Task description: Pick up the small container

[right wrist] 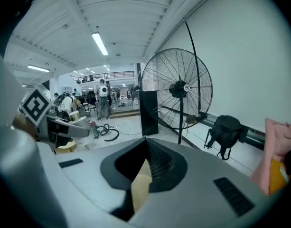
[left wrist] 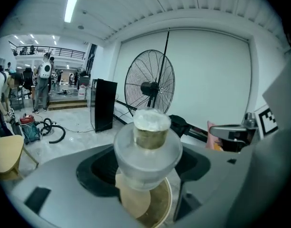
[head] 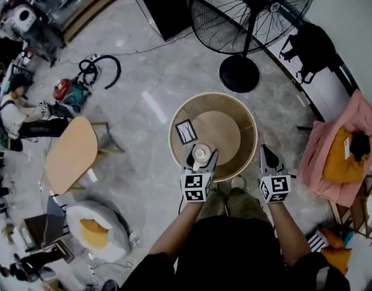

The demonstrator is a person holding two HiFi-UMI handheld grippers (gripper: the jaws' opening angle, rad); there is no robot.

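Observation:
The small container (head: 200, 154) is a clear, lidded plastic cup with a brownish middle. My left gripper (head: 201, 157) is shut on it, just above the near edge of the round wooden table (head: 236, 109). In the left gripper view the container (left wrist: 147, 139) stands upright between the jaws of the left gripper (left wrist: 147, 172), with the table top below it. My right gripper (head: 270, 157) hovers off the table's near right edge. In the right gripper view the right gripper (right wrist: 144, 167) has its jaws together with nothing in them.
A square marker card (head: 186, 131) lies on the table's left side. A big standing fan (head: 239, 71) and a black cabinet (head: 164, 5) stand beyond it. A small wooden table (head: 70, 153) is at left, and a pink-draped chair (head: 340, 156) at right. People are at the far left.

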